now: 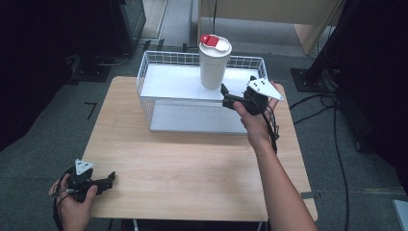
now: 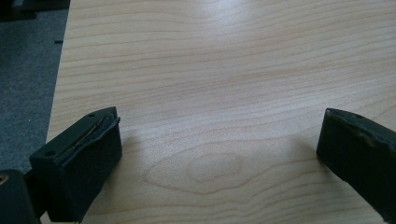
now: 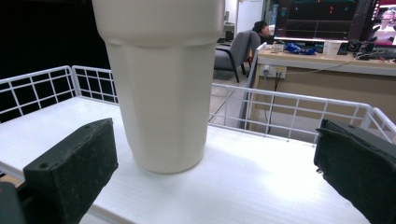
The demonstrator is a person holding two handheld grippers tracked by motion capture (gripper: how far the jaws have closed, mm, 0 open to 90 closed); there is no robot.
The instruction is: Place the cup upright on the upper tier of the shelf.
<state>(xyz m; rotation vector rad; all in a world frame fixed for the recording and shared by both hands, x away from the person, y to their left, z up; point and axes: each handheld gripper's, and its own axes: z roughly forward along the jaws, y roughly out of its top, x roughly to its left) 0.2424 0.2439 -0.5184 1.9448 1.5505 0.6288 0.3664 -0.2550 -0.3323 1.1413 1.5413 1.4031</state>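
While my right tool (image 1: 225, 96) sat up at the front edge of the wire basket (image 1: 144, 72), the tall white tumbler (image 1: 214, 65) stood upright on the white shelf board (image 1: 168, 82) inside that basket, toward its right-hand part. It had a white lid with a red flip tab (image 1: 208, 39) on top. From the right gripper view the tumbler (image 3: 163, 93) was just ahead of the tool's two black jaws, which were spread wide with nothing between them, so released, not grabbing anything. The cup sat a bit toward the left jaw in that view, and I couldn't see either pad actually touching it. The basket's back rail (image 3: 289, 100) ran behind it, and farther off there was a desk with monitors and a person sitting in a chair.

My left tool (image 1: 108, 180) was way down at the near left corner of the counter (image 1: 192, 163), well apart from the basket and the tumbler. Its jaws were open too, pointing across bare wood grain in the left gripper view (image 2: 219, 135), with grey carpet past the counter's edge. My left hand (image 1: 72, 207) was wrapped around its handle, and my right hand (image 1: 255, 122) held the other one with the grey plate (image 1: 263, 88) on top.
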